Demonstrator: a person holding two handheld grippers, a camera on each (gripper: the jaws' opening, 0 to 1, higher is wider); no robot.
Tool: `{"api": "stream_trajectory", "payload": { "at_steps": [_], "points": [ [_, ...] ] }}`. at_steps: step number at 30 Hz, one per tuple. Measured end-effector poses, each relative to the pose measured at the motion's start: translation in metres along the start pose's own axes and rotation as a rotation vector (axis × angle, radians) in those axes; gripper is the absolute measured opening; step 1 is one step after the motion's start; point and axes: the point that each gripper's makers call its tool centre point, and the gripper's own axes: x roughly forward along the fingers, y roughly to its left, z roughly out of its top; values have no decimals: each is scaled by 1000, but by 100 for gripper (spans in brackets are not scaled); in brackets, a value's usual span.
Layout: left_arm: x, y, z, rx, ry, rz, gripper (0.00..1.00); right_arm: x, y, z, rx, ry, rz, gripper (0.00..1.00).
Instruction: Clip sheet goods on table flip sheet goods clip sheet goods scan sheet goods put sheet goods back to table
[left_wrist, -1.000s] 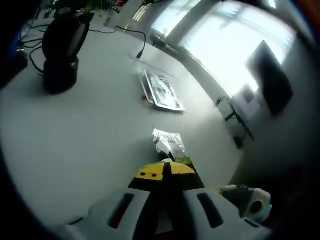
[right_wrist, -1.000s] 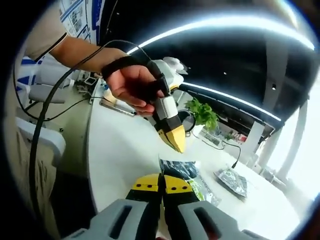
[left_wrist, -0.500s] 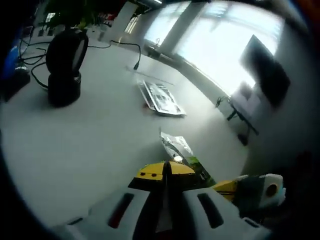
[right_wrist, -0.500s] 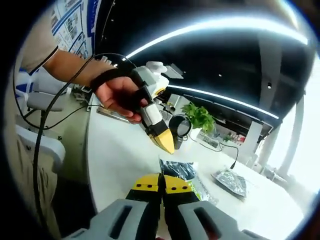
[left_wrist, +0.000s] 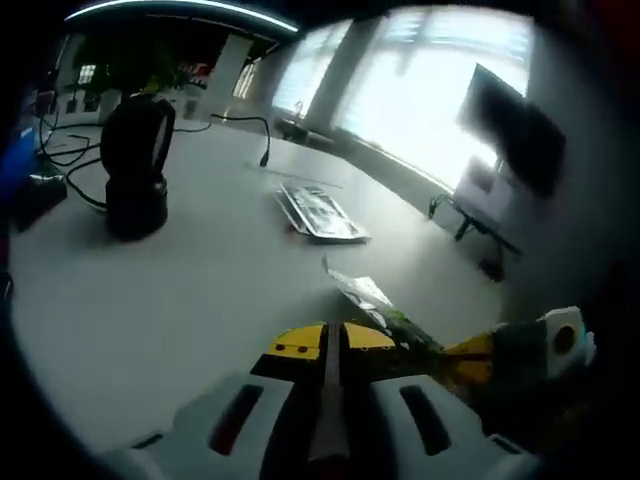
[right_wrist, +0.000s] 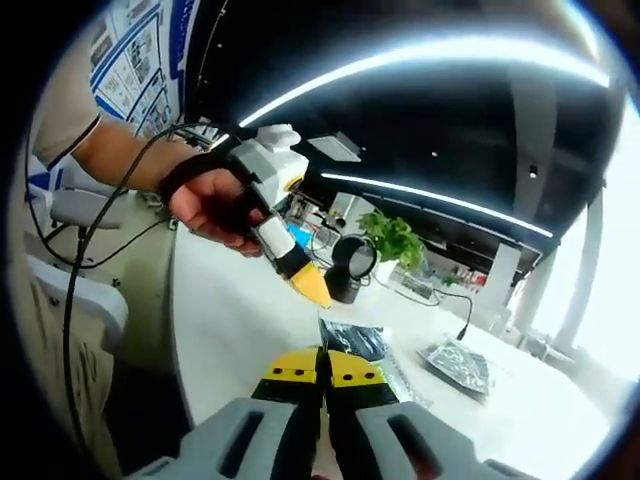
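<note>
right gripper (right_wrist: 324, 352): jaws pinching sheet goods (right_wrist: 362, 342) above counter (right_wrist: 225, 310) | left gripper (left_wrist: 333, 330): jaws pressed together, holding nothing

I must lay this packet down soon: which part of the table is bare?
The bare table lies between the black scanner stand and the foil packet. It is crowded with cables behind the stand.

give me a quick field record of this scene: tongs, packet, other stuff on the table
right tongs: shut on the shiny green and black foil packet, held above the white table
left tongs: shut, holding nothing, lifted off the packet
second item: flat silver printed packet lying on the table
scanner: black round-headed stand, cabled, upright on the table
background: green potted plant
</note>
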Motion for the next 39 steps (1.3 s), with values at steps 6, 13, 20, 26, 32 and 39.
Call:
{"api": "stream_trajectory", "payload": {
  "at_steps": [6,13,20,26,32,39],
  "points": [
    [-3,0,-5,-23,-47,-26,0,-4,-4,2,15,-18,-30,0],
    [-1,16,-12,71,-89,21,0,-5,-6,3,32,-40,-47,0],
    [-5,17,-5,217,-173,40,3,-13,-16,10,59,-95,-95,0],
    [-6,23,-7,213,-197,39,3,-20,-25,14,88,-150,-144,0],
    [-5,28,-8,262,-206,59,5,-28,-37,15,137,-199,-204,0],
    [-1,35,-15,353,-211,99,8,-35,-48,18,170,-245,-252,0]
  ]
}}
